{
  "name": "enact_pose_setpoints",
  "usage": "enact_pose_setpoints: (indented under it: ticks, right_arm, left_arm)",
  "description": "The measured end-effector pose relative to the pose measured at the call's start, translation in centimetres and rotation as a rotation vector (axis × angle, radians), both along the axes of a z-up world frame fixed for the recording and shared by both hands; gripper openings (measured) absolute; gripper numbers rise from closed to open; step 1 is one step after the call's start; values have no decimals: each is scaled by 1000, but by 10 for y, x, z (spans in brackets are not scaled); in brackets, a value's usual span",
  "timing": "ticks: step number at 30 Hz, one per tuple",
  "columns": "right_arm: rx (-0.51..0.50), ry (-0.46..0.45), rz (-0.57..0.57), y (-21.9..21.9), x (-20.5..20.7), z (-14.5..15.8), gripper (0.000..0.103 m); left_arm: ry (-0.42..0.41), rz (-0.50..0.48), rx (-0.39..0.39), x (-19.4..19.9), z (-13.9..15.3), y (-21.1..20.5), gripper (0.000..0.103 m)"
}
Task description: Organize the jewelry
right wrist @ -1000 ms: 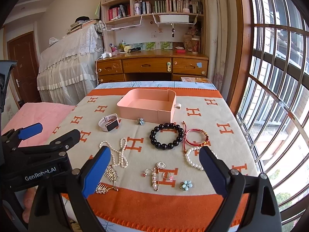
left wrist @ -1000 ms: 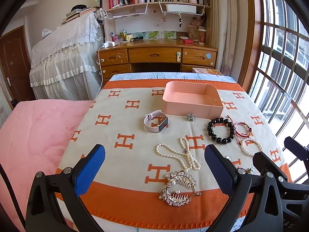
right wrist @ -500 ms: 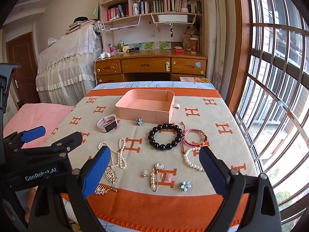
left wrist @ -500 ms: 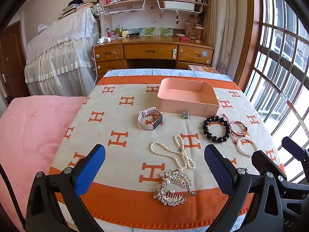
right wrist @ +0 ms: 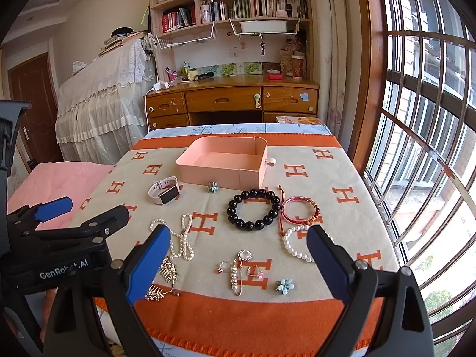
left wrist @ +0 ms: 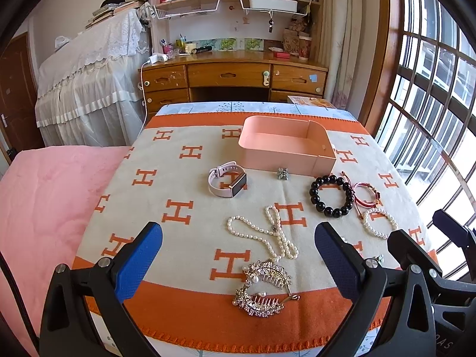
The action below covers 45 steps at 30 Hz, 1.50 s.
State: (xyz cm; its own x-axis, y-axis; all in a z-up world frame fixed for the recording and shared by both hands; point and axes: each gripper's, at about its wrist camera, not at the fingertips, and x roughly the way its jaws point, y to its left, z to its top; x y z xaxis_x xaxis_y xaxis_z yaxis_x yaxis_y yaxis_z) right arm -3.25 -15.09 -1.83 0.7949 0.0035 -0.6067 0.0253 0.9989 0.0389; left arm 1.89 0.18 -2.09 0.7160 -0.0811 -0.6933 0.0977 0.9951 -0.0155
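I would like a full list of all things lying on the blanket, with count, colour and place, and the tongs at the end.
blanket: one, beige with orange H marks, covers the table
tray: one, pink, far middle, nothing visible inside
watch: one, pale pink strap, left of tray
small flower charm: one, bluish, in front of tray
bead bracelet: one, black, centre
cord bracelet: one, red, right of black one
pearl bracelet: one, white, near right
pearl necklace: one, white, near left
hair combs: two, silver, near edge
rings: several, silver, near middle
pearl pin: one, white
flower brooch: one, light blue
left tongs: blue pads, open
right tongs: blue pads, open
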Motion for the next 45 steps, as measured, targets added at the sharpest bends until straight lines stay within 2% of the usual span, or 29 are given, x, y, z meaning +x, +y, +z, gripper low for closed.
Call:
enact_pose_setpoints:
  ticks: [23,28,34,39,40,42,45]
  right_arm:
    - [14,4,-1,-6,2,-3,94]
    - [23,10,1,-12,5,-8,94]
    - [29,22,14,-13,9,-8,94]
    - [25,24,8,-19,20,6,94]
    - [24,32,-2,-21,25,9,94]
    - [27,47,-24,-35,31,12,93]
    - [26,96,-60,-50,47,15,86]
  left_arm:
    - [7,-3,19,3,-2,-4,101]
    - [39,-27,3,10,-9,1,101]
    - [89,-99,50,22,-14,-18,102]
    - [83,-213,39,34,-16,-23,102]
    - [90,-230,44,40,-12,-37,102]
    - [118,-258,54,52,-13,-45,102]
    - [184,-292,49,74,-16,-50,102]
